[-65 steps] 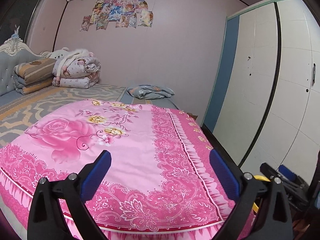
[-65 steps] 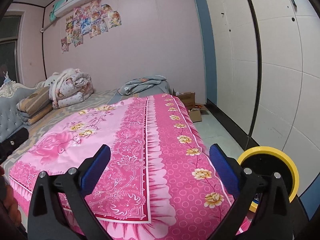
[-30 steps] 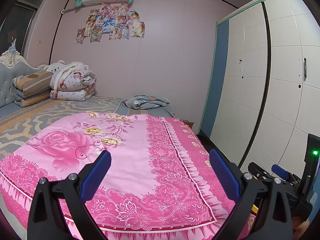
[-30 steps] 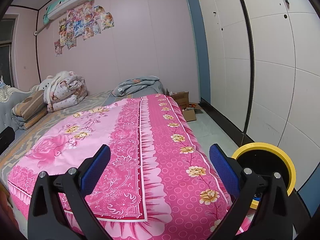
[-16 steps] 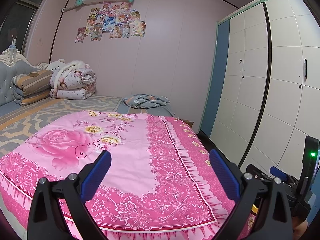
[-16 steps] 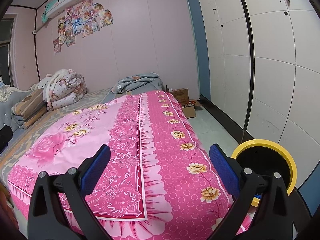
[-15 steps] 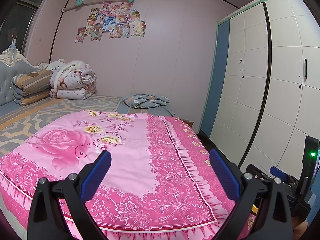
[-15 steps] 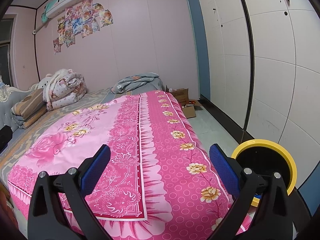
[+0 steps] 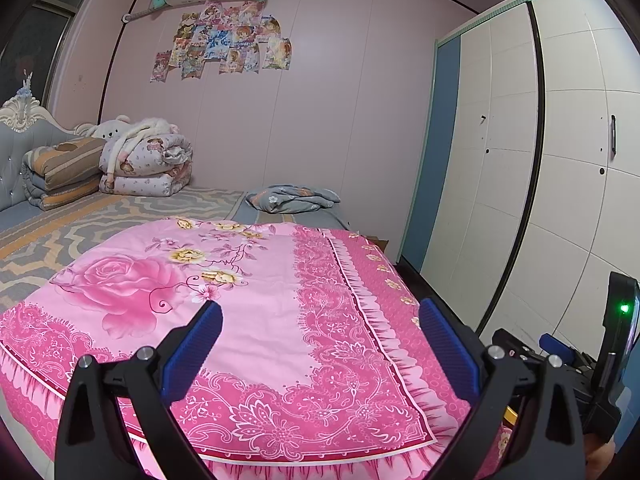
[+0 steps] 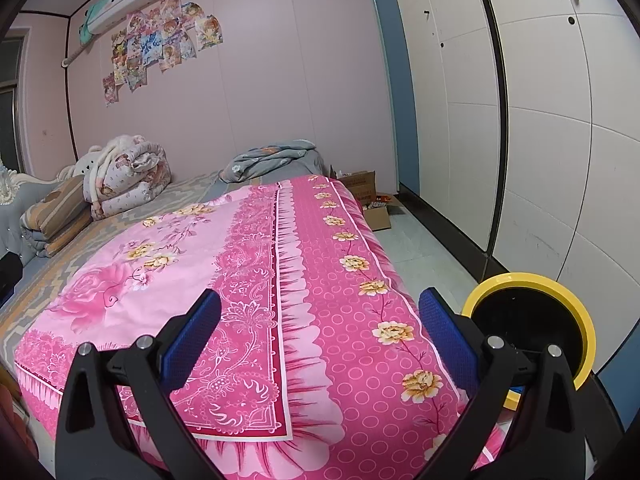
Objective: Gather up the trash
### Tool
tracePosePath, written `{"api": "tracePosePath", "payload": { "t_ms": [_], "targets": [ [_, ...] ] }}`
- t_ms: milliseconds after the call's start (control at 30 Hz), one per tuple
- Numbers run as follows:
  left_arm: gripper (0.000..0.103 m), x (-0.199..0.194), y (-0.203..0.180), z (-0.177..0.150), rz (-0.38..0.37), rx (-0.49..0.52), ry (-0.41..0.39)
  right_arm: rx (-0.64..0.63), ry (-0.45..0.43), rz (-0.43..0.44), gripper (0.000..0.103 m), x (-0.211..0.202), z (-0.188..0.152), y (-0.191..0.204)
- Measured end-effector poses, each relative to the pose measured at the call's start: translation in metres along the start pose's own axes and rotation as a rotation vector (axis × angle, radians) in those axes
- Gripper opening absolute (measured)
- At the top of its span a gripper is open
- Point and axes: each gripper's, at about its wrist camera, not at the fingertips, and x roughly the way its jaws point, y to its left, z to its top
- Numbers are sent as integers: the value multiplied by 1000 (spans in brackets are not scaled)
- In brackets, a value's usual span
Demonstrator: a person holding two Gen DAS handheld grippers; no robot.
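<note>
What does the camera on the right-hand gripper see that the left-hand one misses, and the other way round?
Only the right wrist view shows the yellow-rimmed bin, the floor beside the bed, and open cardboard boxes there. Only the left wrist view shows the other handheld device with a green light. Both show the pink floral bedspread, folded quilts, wall posters, white wardrobe, and an open, empty gripper: left gripper, right gripper.
</note>
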Motion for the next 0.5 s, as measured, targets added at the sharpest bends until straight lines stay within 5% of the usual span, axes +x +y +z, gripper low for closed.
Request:
{"api": "tracePosePath", "payload": {
  "t_ms": [500],
  "targets": [
    [95,3,1,-2,-4,-1,10,6,15,-3,95,7,-3,1]
  ]
}}
